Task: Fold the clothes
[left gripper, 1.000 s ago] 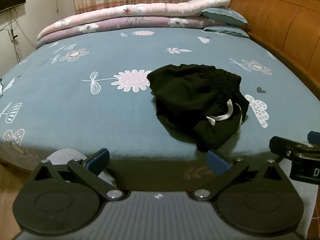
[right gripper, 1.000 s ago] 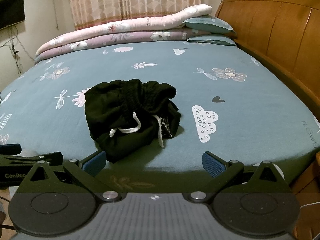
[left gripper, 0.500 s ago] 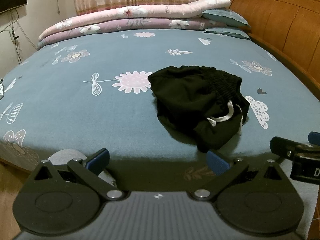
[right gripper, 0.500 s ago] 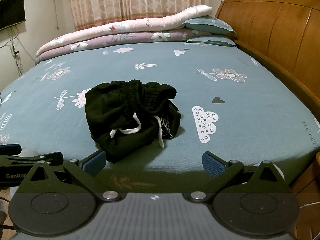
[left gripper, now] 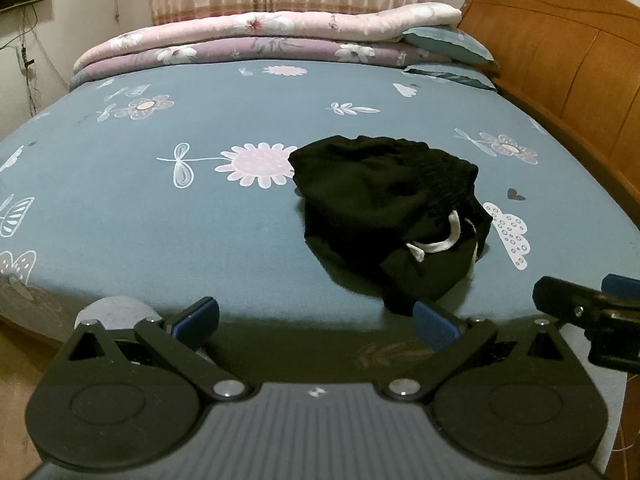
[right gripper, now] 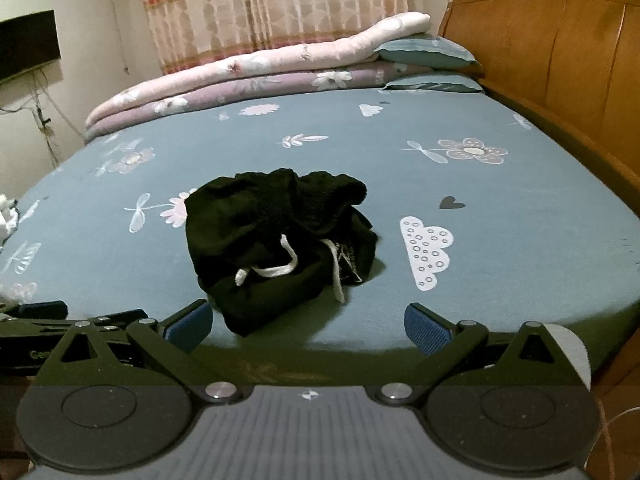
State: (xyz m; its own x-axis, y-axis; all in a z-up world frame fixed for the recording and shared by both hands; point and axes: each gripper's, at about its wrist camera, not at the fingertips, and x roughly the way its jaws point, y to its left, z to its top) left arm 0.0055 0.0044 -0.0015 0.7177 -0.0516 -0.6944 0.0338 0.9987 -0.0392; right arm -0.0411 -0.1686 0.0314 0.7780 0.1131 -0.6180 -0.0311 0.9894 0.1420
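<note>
The bed (left gripper: 168, 216), under a blue-grey sheet printed with flowers and clouds, fills both views. A rolled pink quilt (left gripper: 256, 36) lies along its far edge and the wooden headboard (left gripper: 568, 80) runs down the right side. Very little has changed over the last second: bed and bedding sit where they did, and both cameras have crept only a touch closer to the near edge of the mattress, so the approach is barely under way.

The black shorts (left gripper: 384, 216) lie in a crumpled heap near the near edge of the bed, just beside the white cloud print (left gripper: 508, 236), with the gathered waistband toward the headboard side. They have not shifted or been touched. The white drawstring (right gripper: 276, 268) trails loose across the front of the heap, as before.

The left gripper (left gripper: 316, 316) hangs just off the mattress edge with its jaws spread wide and nothing between them. The right gripper (right gripper: 308, 324) does the same, also empty, its left pad close to the nearest fold of the shorts; whether it grazes the cloth is hard to tell through the fisheye, but it looks just short.

So folding has not begun. The heap most likely needs spreading flat first, probably by pinching the waistband corners.
</note>
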